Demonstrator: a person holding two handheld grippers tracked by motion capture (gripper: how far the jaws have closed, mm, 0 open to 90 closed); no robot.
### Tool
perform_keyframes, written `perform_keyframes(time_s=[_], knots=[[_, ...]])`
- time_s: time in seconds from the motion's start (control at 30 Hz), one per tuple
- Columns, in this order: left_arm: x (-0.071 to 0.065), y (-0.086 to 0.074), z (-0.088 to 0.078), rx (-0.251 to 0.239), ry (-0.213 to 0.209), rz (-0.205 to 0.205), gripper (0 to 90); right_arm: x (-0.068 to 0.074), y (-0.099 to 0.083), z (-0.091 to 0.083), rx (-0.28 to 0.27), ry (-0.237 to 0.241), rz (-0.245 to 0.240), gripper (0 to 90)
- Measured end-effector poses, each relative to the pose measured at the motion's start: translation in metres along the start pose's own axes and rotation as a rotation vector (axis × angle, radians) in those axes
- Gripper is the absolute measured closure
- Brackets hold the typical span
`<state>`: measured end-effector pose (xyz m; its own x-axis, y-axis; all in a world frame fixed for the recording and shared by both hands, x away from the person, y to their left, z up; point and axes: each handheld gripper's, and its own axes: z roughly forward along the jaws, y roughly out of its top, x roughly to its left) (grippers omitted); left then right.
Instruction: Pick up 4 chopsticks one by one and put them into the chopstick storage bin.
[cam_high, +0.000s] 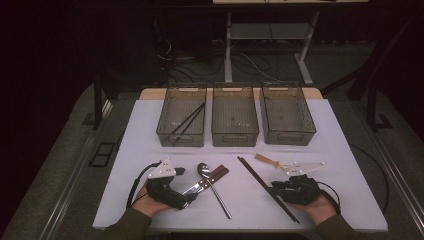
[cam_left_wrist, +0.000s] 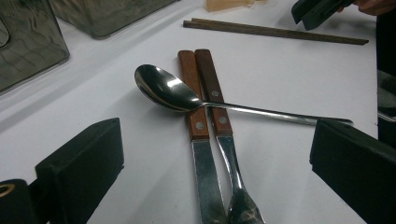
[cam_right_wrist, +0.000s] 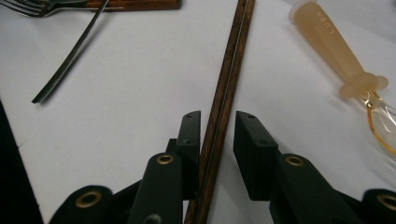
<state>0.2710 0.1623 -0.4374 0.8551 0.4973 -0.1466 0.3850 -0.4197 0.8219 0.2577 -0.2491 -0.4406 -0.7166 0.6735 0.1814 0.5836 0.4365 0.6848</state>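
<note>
— Starting at the left: where does the left gripper (cam_high: 186, 199) sit?

— Low on the white table (cam_high: 150, 130), held in the person's left hand (cam_high: 150, 205). Its jaws stand wide apart with nothing between them. In the left gripper view the knife (cam_left_wrist: 198, 140) and fork (cam_left_wrist: 219, 126), both with wooden handles, lie side by side on the table ahead of the jaws, and the spoon (cam_left_wrist: 187, 95) lies across their handles.

— And further right?

— The pair of dark chopsticks (cam_high: 267, 189) lies slanted on the table, running from near the middle down toward the near edge. The right gripper (cam_high: 276, 189), held in the right hand (cam_high: 317, 205), is set over their near end.

— Does it grip them?

— In the right gripper view the chopsticks (cam_right_wrist: 224, 107) run straight up between the two jaws. The jaws are drawn in narrow; the left one lies against the sticks, while a small gap shows at the right one, so the pads do not yet pinch them.

— Anything beside them?

— A pale orange plastic spoon (cam_right_wrist: 336, 46) lies just to the right of the chopsticks. At the far side stand three clear bins (cam_high: 235, 132) in a row; the left one holds another pair of dark sticks (cam_high: 187, 122).
</note>
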Motion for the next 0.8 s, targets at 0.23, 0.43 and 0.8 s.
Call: perform_keyframes(time_s=[0.23, 0.43, 0.8], knots=[[0.0, -0.001, 0.001, 0.006, -0.001, -0.008, 1.7, 0.0, 0.003, 0.009, 0.032, -0.012, -0.025, 71.3], [0.0, -0.001, 0.001, 0.012, -0.002, -0.009, 1.7, 0.003, 0.003, 0.013, 0.048, -0.024, -0.041, 71.7], [0.0, -0.001, 0.001, 0.013, -0.003, -0.009, 1.7, 0.005, 0.005, 0.014, 0.059, -0.029, -0.078, 77.5]])
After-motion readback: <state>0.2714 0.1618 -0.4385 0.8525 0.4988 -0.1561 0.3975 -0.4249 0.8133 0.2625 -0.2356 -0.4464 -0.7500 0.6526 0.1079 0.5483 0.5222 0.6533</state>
